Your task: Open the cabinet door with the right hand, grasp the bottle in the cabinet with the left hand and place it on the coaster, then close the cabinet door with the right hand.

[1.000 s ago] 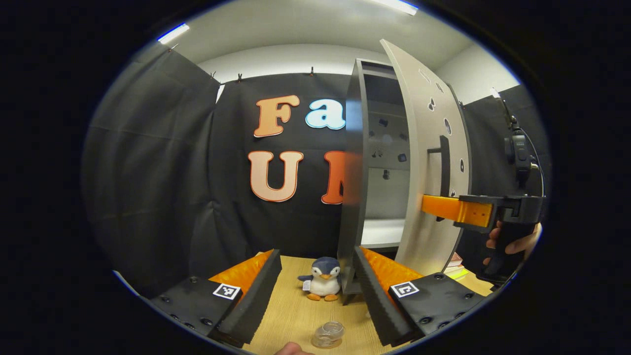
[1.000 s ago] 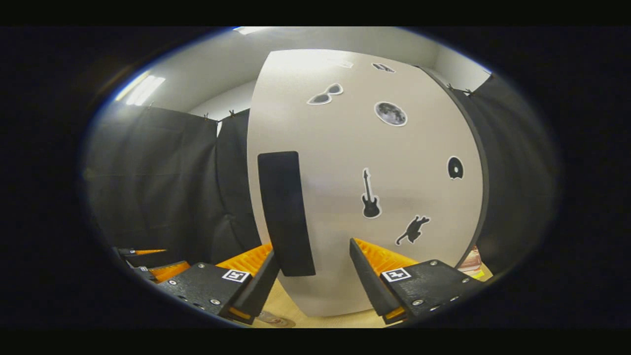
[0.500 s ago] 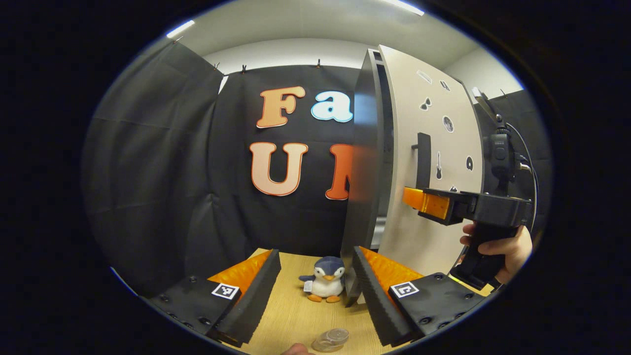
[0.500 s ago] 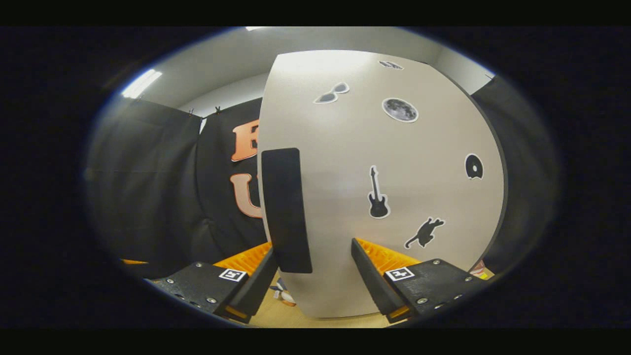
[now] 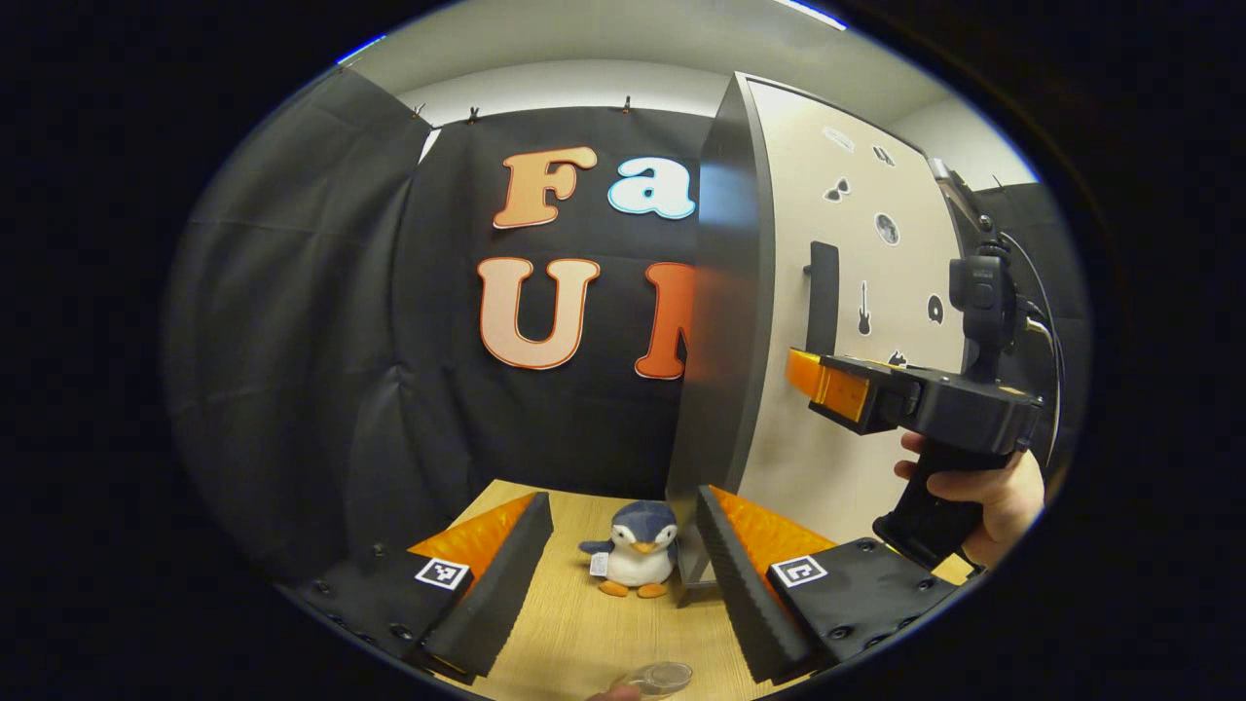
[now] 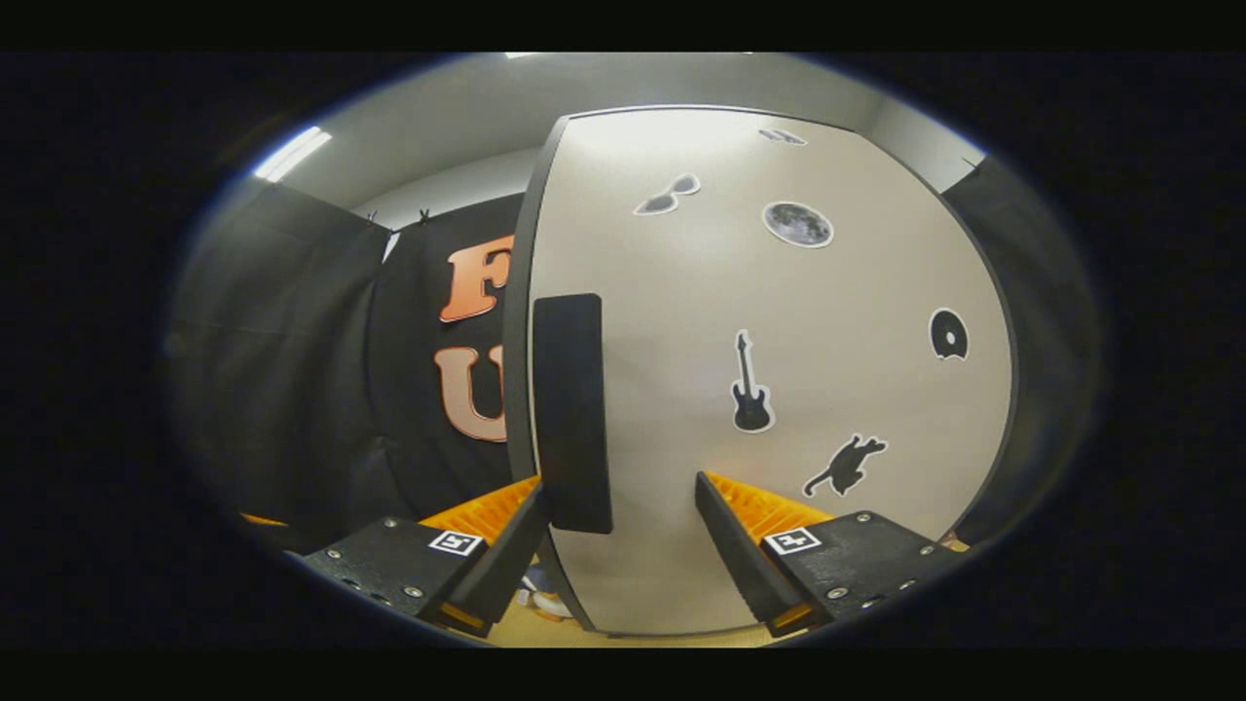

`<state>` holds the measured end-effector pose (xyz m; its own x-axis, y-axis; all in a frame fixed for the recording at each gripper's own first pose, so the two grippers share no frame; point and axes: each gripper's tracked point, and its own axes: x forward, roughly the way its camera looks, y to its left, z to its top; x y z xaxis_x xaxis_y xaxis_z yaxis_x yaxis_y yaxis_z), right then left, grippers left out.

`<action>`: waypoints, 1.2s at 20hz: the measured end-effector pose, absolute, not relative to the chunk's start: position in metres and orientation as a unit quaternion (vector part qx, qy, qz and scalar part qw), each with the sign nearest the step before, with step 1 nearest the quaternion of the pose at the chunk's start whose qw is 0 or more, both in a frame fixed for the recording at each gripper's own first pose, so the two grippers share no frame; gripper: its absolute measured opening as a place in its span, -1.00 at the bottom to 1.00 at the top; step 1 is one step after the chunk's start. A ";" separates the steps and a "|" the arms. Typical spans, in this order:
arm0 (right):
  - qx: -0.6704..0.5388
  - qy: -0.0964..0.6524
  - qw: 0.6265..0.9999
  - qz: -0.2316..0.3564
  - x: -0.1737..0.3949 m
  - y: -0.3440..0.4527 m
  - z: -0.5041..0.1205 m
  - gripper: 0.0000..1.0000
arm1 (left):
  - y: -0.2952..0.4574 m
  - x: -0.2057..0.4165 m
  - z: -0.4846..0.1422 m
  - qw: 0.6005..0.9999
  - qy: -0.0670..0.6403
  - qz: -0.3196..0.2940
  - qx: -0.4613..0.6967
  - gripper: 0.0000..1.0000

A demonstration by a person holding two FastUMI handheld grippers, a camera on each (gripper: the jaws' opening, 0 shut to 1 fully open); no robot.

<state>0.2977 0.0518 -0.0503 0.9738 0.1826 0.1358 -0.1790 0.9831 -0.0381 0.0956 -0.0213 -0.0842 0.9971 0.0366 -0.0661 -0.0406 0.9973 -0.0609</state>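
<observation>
On the pale wooden worktop [image 5: 574,623] a plush penguin [image 5: 631,561] stands beside the closed cabinet door [image 6: 779,370]. Left tongs [image 5: 623,574] gape empty; right tongs [image 6: 623,531] gape too, at the door handle [image 6: 572,409].

left gripper view: low over desk [image 5: 574,623], faced booth wall | right gripper view: close, square to cabinet door [image 6: 779,389] | shared: door [image 5: 857,292]

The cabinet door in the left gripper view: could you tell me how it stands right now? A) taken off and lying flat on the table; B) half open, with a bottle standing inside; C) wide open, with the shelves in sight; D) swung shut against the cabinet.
D: the cabinet door lies flush with the cabinet's side panel, and the right hand-held gripper is at its handle.
</observation>
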 end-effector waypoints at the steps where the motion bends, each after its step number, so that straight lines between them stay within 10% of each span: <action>1: -0.019 -0.067 0.993 0.092 0.299 0.052 -0.051 0.80 | -0.024 0.099 -0.085 0.999 0.034 0.016 -0.037 0.94; 24: 0.028 -0.027 0.999 0.035 0.030 -0.063 -0.038 0.86 | -0.114 -0.020 -0.014 0.999 -0.016 -0.033 -0.003 0.89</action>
<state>0.0295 -0.0632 -0.0383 0.9961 0.0679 0.0557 -0.0709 0.9960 0.0541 -0.0202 -0.1139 -0.0142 0.9973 -0.0667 0.0322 0.0669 0.9977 -0.0049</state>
